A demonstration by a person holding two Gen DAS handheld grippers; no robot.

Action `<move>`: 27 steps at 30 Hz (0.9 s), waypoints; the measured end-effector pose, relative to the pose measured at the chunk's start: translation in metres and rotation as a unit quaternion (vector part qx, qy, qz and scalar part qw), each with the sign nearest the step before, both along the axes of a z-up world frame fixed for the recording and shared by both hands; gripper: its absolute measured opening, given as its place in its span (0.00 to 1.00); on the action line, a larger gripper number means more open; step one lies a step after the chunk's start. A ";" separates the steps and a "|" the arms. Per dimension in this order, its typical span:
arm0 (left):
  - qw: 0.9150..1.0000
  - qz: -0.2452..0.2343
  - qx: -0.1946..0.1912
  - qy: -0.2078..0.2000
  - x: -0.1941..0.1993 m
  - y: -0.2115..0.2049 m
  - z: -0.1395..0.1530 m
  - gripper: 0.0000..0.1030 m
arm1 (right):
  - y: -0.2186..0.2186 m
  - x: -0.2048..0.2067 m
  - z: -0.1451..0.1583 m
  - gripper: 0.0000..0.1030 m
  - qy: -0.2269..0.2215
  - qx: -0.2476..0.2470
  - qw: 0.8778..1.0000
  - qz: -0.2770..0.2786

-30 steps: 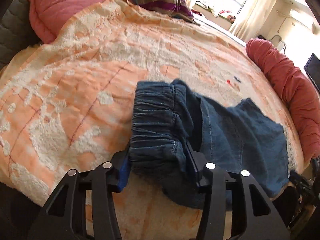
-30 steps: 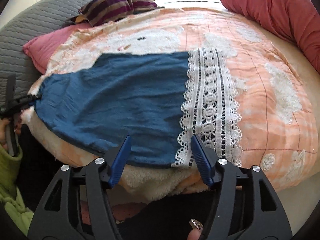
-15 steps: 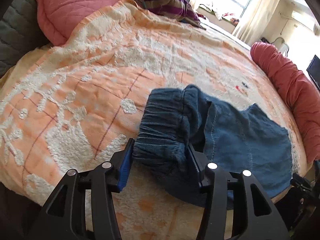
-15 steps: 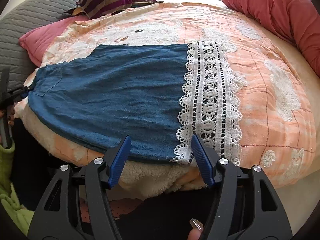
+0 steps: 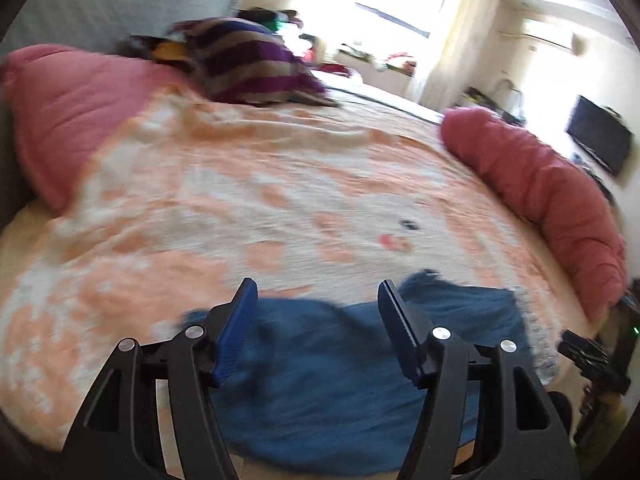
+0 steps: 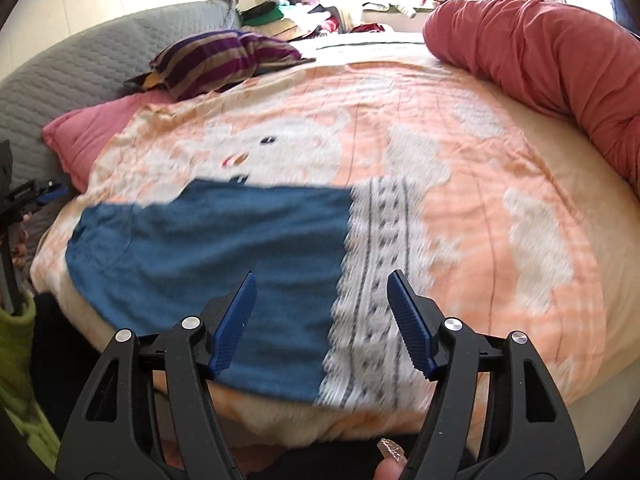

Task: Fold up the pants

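Since a second before: both my grippers had lifted off the bed, and the gathered waistband that sat between my left jaws lay loose on the blanket.
Left gripper (image 5: 318, 296): released, its jaws having just been opening, blue pads standing apart with nothing between them, hovering above the near end of the pants.
Right gripper (image 6: 322, 288): released too, jaws just eased a little wider, nothing gripped, held over the seam where blue cloth met the lace.
Pants (image 6: 208, 248): blue denim, spread flat along the near edge of the bed, waist end toward my left, white lace hem (image 6: 380, 280) toward my right; the left view was blurred, so the folds at the waist could not be made out.
Blanket (image 6: 460, 152): orange and white, plush, covering the bed under the pants.
Beyond the pants: a pink pillow (image 5: 68, 112) and a purple striped cushion (image 5: 248, 64) at the grey headboard (image 6: 80, 64), well apart from the denim.
Far right: a long red bolster (image 6: 552, 60) curved along the bed's edge.
Edge of frame: a green sleeve (image 6: 20, 368) at the lower left of the right view, a fingertip (image 6: 390, 456) below my right gripper.
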State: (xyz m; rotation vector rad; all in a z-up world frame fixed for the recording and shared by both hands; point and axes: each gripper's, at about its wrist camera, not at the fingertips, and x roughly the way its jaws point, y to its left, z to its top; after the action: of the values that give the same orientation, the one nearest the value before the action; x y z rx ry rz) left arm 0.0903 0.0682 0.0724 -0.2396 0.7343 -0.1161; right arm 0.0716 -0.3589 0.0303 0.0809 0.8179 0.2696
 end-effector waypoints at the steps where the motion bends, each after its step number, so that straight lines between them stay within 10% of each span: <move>1: 1.000 -0.023 0.003 0.001 0.012 -0.018 0.000 0.59 | -0.002 0.006 0.003 0.59 -0.001 0.000 1.000 -0.004; 11: 0.988 -0.136 0.027 0.070 0.102 -0.108 -0.050 0.60 | -0.026 0.099 0.002 0.56 0.043 0.047 0.998 -0.029; 27: 0.976 -0.169 0.004 0.137 0.136 -0.118 -0.124 0.70 | -0.037 0.151 -0.068 0.45 0.111 0.026 0.993 -0.021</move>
State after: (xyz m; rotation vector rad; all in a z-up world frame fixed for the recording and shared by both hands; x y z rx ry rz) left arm 0.2262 -0.0497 -0.0513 -0.1203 1.0476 -0.4098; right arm 0.2224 -0.3956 -0.0380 0.1784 1.0287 0.2453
